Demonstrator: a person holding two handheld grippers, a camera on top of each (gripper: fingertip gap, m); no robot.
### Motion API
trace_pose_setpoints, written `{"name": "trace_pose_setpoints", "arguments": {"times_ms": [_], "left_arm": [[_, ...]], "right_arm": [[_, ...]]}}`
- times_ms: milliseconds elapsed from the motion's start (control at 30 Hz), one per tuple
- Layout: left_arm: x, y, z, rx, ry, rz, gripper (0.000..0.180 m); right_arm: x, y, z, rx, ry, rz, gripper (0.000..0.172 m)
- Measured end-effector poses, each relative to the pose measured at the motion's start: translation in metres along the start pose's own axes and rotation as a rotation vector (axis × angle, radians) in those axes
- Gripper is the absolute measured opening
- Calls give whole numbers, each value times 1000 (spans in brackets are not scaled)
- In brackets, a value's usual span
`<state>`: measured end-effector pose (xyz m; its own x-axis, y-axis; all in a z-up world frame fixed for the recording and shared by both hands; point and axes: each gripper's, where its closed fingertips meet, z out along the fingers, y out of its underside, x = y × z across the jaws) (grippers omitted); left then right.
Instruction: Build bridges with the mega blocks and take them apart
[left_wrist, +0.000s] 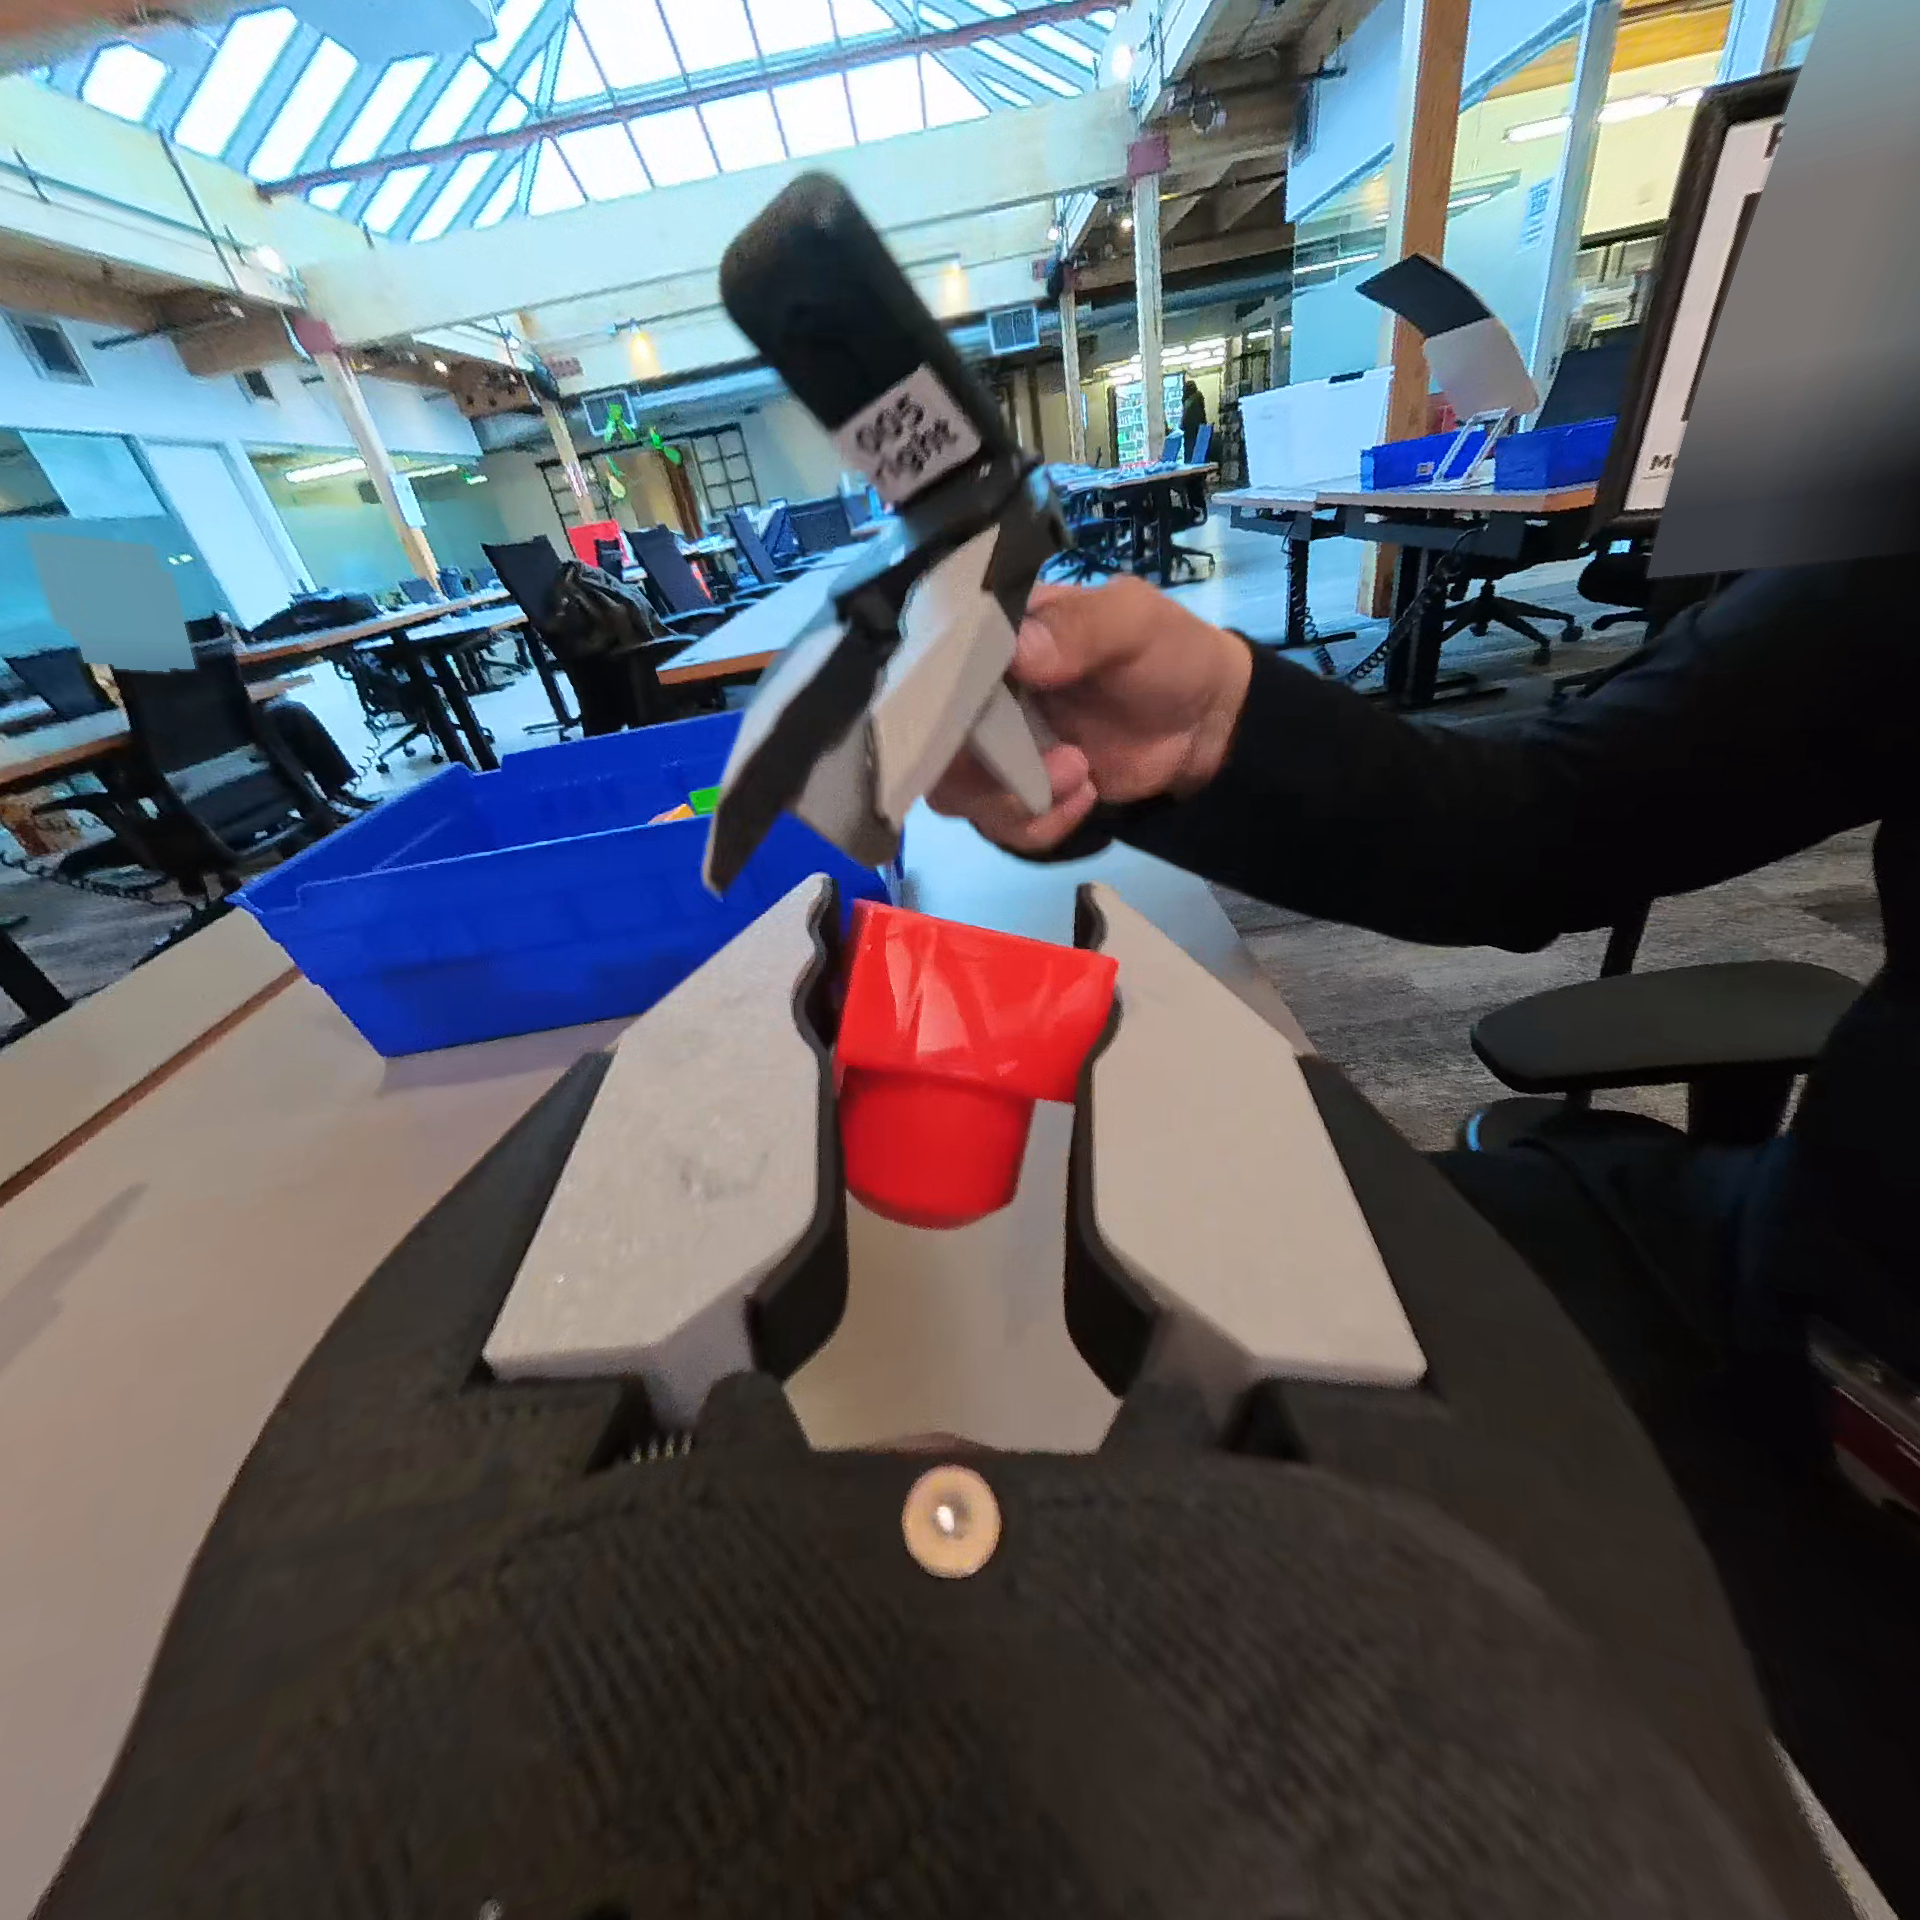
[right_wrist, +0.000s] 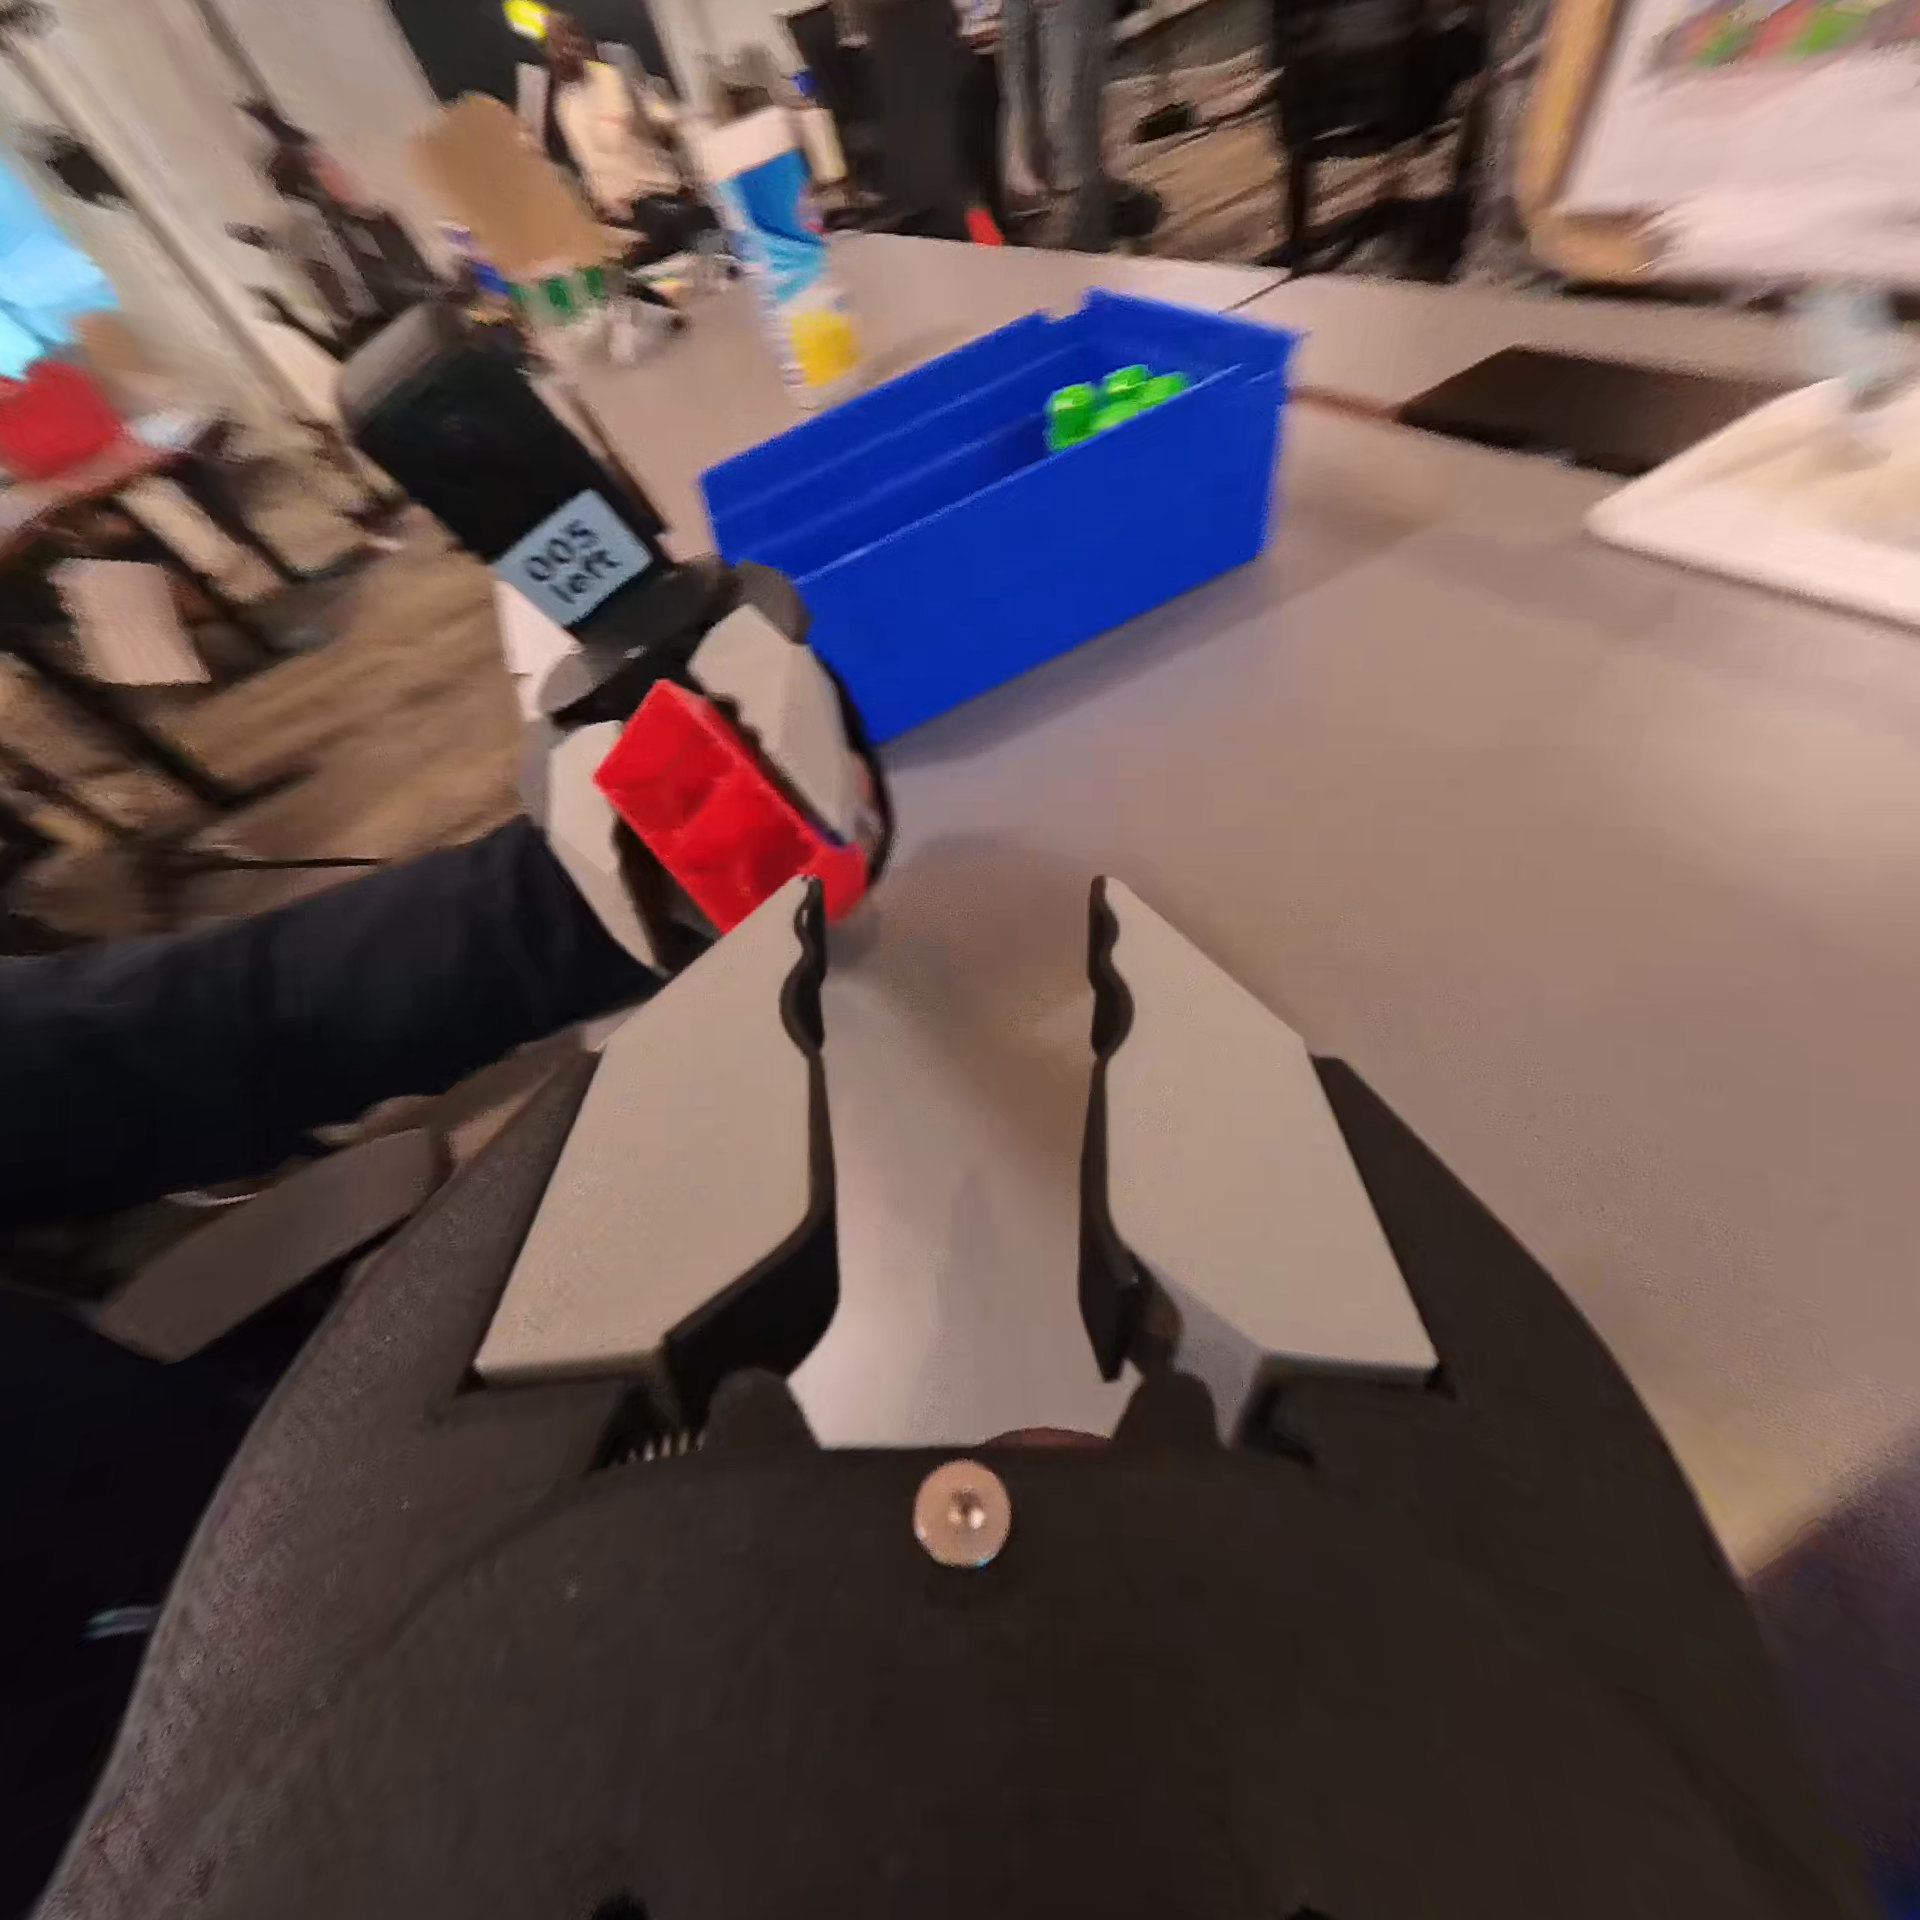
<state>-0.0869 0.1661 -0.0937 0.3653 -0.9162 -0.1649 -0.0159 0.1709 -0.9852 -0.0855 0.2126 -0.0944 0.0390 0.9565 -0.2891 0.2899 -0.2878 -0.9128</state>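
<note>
Fingers: my left gripper (left_wrist: 961, 935) clamps a red block (left_wrist: 971, 1003); right gripper (right_wrist: 951, 925) spread, empty. Teardown step, I judge; next, bin (right_wrist: 997, 561) drop.

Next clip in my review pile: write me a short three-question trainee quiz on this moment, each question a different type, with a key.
1. True or false: the right gripper grips a green block.
2. Multiple choice: the left gripper is clamped on A) a yellow block B) a red block C) nothing.
3. Fill in: green blocks lie inside the ____ bin.

Key: 1 false, its fingers stand apart with only the table between them; 2 B; 3 blue.
</note>
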Motion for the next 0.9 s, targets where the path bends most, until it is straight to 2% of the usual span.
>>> {"name": "trace_pose_setpoints", "arguments": {"times_ms": [67,167,233,367,567,667,767,900], "left_arm": [[0,-3,-1,12,-10,11,43],[-2,-7,-2,24,-29,32,43],[-2,-6,-1,16,-32,41,43],[-11,6,0,-57,-88,61,42],[-19,32,11,-193,-150,102,52],[-26,38,8,-219,-179,72,49],[-36,34,3,-197,-222,46,49],[-54,35,-6,-185,-300,-17,49]], "right_arm": [[-10,6,18,21,-99,92,49],[-35,6,31,60,-330,240,50],[-41,8,38,61,-399,290,29],[-27,18,50,39,-331,283,14],[4,28,46,18,-53,150,1],[16,26,34,29,54,98,1],[24,21,18,63,90,107,1],[43,0,-22,169,187,101,1]]}}
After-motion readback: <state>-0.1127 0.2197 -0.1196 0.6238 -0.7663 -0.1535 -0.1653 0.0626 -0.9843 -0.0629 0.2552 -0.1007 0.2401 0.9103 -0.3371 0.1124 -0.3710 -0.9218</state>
